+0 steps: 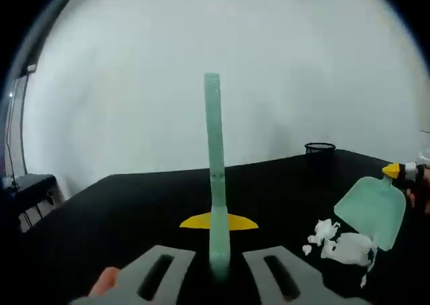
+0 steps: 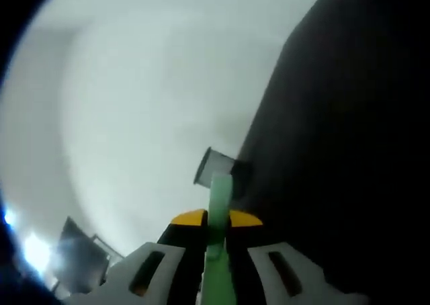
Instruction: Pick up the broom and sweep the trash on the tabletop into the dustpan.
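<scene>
We see a black tabletop (image 1: 168,197) spread under a pale wall (image 1: 201,63), the largest things in the left gripper view. On the tabletop's right side lies a pale green dustpan (image 1: 373,207), its yellow-ended handle gripped by the right gripper (image 1: 411,174) coming in from the right edge. Touching the dustpan's near edge sits a heap of crumpled white paper trash (image 1: 342,244), with smaller scraps beside it. A black mesh cup (image 1: 320,148) stands near the tabletop's far edge.

The left gripper (image 1: 220,265) has its jaws clenched on a green handle (image 1: 215,164) that rises upright between them; a yellow piece (image 1: 218,221) crosses it just above the jaws. We take this for the broom's handle, though the bristles are hidden.

In the right gripper view, rolled and blurred, the right gripper (image 2: 216,265) grasps a green handle (image 2: 218,204) with a yellow collar (image 2: 191,218), which matches the dustpan's. The mesh cup (image 2: 213,167) shows tilted just beyond it, at the tabletop's edge
</scene>
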Action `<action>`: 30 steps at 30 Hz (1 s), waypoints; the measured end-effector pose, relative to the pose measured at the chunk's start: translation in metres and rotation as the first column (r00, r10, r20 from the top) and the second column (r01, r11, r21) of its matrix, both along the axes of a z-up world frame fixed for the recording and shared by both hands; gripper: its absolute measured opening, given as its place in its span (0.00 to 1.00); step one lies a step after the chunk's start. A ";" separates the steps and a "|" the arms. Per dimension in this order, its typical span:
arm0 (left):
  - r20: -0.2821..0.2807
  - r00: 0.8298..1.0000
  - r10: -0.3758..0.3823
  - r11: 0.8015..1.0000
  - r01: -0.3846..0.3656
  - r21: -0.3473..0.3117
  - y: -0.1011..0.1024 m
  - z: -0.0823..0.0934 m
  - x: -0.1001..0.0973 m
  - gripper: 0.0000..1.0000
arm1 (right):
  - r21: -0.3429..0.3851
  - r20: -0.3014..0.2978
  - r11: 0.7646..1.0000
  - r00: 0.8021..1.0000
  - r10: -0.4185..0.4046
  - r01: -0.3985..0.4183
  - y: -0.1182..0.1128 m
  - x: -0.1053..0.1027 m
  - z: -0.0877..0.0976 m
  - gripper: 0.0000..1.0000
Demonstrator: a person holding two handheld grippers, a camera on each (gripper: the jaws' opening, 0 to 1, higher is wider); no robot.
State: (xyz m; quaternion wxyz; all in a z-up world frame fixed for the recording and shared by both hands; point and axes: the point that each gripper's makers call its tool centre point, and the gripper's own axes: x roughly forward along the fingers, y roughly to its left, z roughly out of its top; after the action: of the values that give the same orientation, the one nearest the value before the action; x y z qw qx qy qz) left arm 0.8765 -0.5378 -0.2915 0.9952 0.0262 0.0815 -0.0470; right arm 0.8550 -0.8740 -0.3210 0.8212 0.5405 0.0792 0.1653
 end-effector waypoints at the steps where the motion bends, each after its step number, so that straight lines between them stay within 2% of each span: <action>1: -0.009 1.000 0.015 0.999 -0.014 0.038 -0.005 0.001 -0.002 0.01 | 0.000 0.001 1.000 1.000 0.000 0.000 0.000 0.000 0.000 0.13; 2: 0.005 1.000 0.006 0.997 -0.007 0.079 -0.015 0.003 -0.003 0.01 | -0.002 0.002 1.000 1.000 0.001 -0.001 0.000 0.001 0.000 0.13; 4: 0.006 0.999 -0.033 0.998 0.033 0.055 -0.044 0.002 -0.006 0.00 | -0.003 0.003 1.000 1.000 0.000 0.000 0.000 0.001 0.000 0.13; 5: -0.006 0.999 -0.037 0.996 0.037 0.081 -0.054 -0.001 -0.008 0.01 | -0.003 0.002 1.000 1.000 0.000 0.000 0.000 0.001 0.000 0.13; 6: -0.022 0.999 -0.031 0.987 0.034 0.158 -0.061 -0.005 -0.009 0.01 | -0.002 0.002 1.000 1.000 0.001 -0.001 0.000 0.001 0.000 0.13; 7: -0.025 0.999 -0.038 0.978 0.042 0.205 -0.072 -0.007 -0.010 0.01 | -0.001 0.003 1.000 1.000 0.000 0.000 0.000 0.001 0.000 0.13; 12: -0.019 0.995 -0.093 0.958 0.095 0.270 -0.112 -0.006 -0.016 0.01 | -0.015 -0.006 1.000 1.000 -0.012 0.012 -0.002 0.002 -0.002 0.13; 15: -0.020 0.992 -0.123 0.952 0.123 0.279 -0.128 -0.006 -0.020 0.01 | -0.109 -0.041 0.994 0.999 -0.013 0.009 0.002 0.003 -0.011 0.14; 19: -0.013 0.988 -0.151 0.946 0.149 0.289 -0.144 -0.001 -0.026 0.01 | -0.123 -0.062 0.992 0.998 -0.023 0.015 0.003 0.005 -0.012 0.14; 21: 0.005 0.979 -0.205 0.959 0.200 0.199 -0.162 0.003 -0.028 0.00 | -0.138 -0.072 0.990 0.997 -0.032 0.022 0.003 0.005 -0.014 0.14; 24: -0.003 0.974 -0.225 0.947 0.219 0.233 -0.174 0.001 -0.029 0.00 | -0.156 -0.078 0.987 0.996 -0.045 0.033 0.003 0.005 -0.015 0.15; 25: -0.008 0.970 -0.243 0.948 0.240 0.210 -0.181 -0.001 -0.030 0.00 | -0.162 -0.080 0.986 0.996 -0.048 0.035 0.003 0.005 -0.016 0.15; 28: 0.003 0.962 -0.272 0.943 0.266 0.200 -0.193 0.002 -0.035 0.00 | -0.177 -0.078 0.983 0.995 -0.058 0.044 0.003 0.004 -0.016 0.15; 30: 0.026 0.953 -0.301 0.944 0.294 0.151 -0.203 0.007 -0.039 0.00 | -0.189 -0.072 0.980 0.995 -0.068 0.054 0.003 0.004 -0.016 0.15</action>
State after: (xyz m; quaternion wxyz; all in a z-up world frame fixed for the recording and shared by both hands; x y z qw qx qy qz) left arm 0.8373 -0.7405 -0.2844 0.9739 0.1116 0.0558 -0.1898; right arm 0.8588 -0.8713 -0.3371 0.8692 0.4691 0.1098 0.1108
